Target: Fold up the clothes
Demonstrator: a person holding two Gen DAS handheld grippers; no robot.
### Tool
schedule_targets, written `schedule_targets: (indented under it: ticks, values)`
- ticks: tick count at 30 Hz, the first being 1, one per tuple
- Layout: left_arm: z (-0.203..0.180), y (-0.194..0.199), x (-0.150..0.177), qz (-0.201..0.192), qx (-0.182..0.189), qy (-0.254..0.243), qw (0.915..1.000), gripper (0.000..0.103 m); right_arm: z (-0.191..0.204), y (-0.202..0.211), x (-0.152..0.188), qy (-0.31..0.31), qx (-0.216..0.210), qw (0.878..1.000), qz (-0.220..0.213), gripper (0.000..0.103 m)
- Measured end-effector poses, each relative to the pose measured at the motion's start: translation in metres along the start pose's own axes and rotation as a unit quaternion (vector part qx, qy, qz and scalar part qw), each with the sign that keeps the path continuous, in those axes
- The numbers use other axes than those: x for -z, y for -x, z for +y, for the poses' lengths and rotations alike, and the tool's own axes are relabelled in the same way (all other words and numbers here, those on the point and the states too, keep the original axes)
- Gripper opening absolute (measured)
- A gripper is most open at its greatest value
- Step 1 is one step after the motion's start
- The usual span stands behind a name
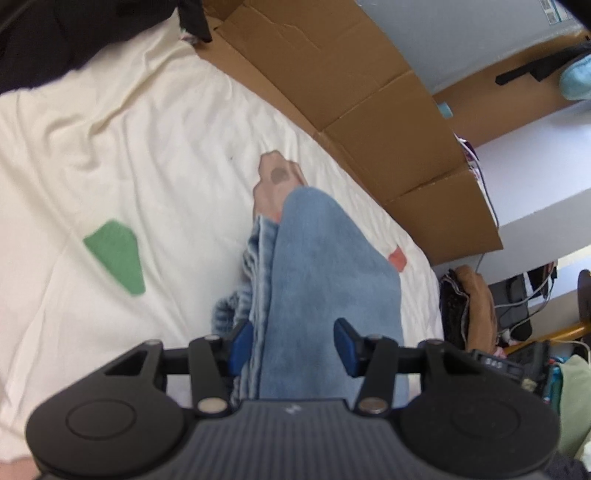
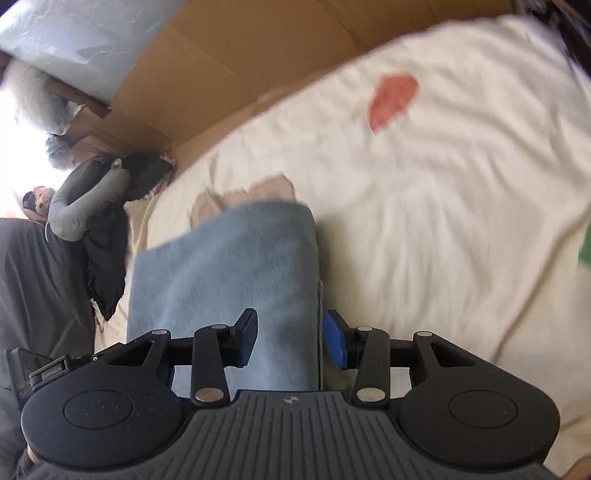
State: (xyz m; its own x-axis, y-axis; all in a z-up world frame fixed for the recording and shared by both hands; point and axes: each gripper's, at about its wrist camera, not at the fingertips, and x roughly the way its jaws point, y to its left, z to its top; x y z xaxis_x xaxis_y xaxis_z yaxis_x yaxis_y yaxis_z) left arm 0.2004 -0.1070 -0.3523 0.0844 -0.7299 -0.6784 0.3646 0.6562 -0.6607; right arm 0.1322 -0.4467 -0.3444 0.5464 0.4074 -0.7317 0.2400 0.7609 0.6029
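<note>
Folded light-blue jeans [image 1: 325, 266] lie on a cream sheet [image 1: 129, 155] and run away from the camera in both wrist views. My left gripper [image 1: 293, 345] is open above their near end. Its left pad sits by the layered edge, and its right pad hangs over the denim, not pressing it. In the right wrist view the jeans [image 2: 229, 266] lie under my right gripper [image 2: 290, 341], which is open. There the left pad is above the cloth and the right pad just outside its right edge. A pinkish-beige shape [image 1: 275, 177] shows past the jeans' far end; print or cloth, I cannot tell.
The sheet carries a green patch [image 1: 118, 254] and a red patch [image 2: 393, 99]. Flattened brown cardboard [image 1: 351, 92] lines the far side of the bed. Dark clothing [image 1: 55, 33] lies at the sheet's top corner. A grey neck pillow [image 2: 88, 199], bags and cables crowd the bedside.
</note>
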Motion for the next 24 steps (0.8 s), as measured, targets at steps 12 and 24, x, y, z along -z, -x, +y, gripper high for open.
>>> schedule_targets:
  ticks: [12, 24]
  values:
    - [-0.041, 0.010, -0.029, -0.038, -0.012, -0.101, 0.9941, 0.027, 0.050, -0.026, -0.020, 0.117, 0.055, 0.991, -0.022, 0.042]
    - [-0.039, -0.023, -0.011, 0.025, -0.044, -0.144, 0.9883, 0.008, 0.059, -0.067, -0.019, 0.147, 0.088, 0.985, -0.024, 0.038]
